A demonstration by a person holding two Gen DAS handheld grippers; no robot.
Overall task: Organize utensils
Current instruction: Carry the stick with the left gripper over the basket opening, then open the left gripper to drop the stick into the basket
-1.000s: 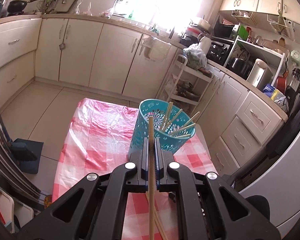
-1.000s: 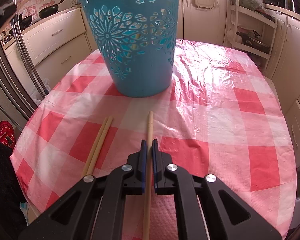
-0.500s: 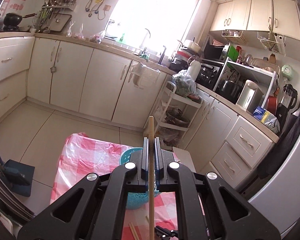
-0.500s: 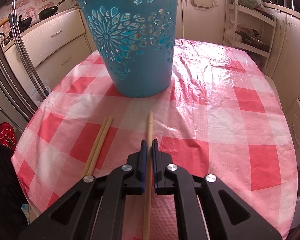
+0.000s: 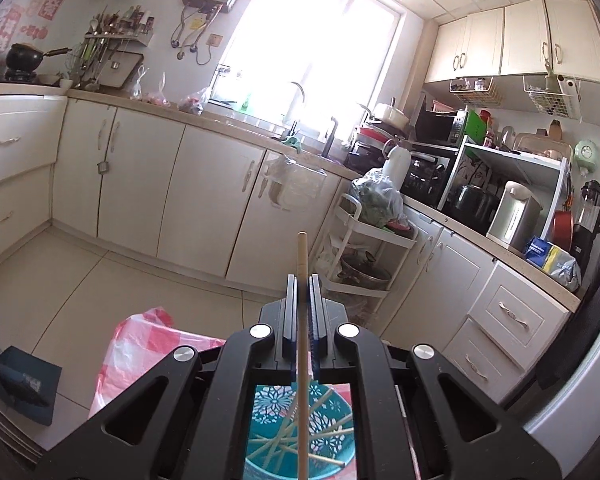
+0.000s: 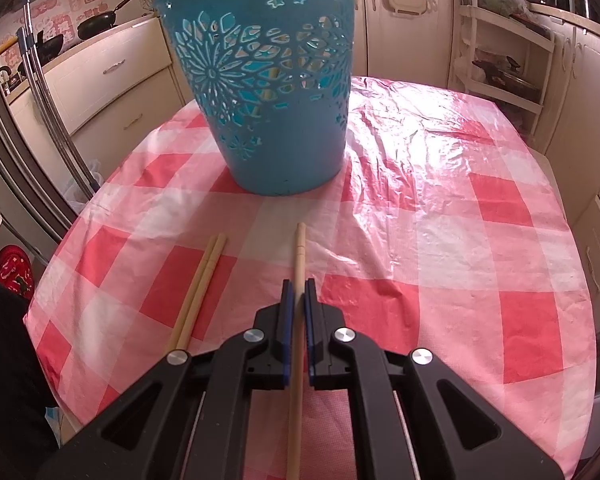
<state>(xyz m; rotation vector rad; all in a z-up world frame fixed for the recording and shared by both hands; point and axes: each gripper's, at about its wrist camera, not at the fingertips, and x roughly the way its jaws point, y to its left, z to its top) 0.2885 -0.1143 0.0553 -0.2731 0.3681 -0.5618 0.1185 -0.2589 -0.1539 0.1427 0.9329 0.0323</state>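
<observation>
My left gripper [image 5: 303, 280] is shut on a wooden chopstick [image 5: 302, 256] that sticks out ahead of the jaws, high above the table. Directly below it, seen through the gripper frame, is the teal cut-out basket [image 5: 332, 412] with several chopsticks inside. In the right wrist view the same basket [image 6: 272, 80] stands upright on the red-and-white checked tablecloth [image 6: 440, 220]. My right gripper [image 6: 299, 286] is shut on another chopstick [image 6: 299, 248] low over the cloth, in front of the basket. Two loose chopsticks [image 6: 200, 284] lie side by side to its left.
Cream kitchen cabinets [image 5: 204, 184] and a white trolley [image 5: 364, 248] stand beyond the table's far end. A steel fridge door [image 6: 32, 120] rises to the left of the table. A dark dustpan [image 5: 24, 380] lies on the floor tiles.
The left gripper has risen and tilted up with its chopstick, so the basket slid from ahead of the jaws to beneath them. The right gripper and its chopstick have stayed still.
</observation>
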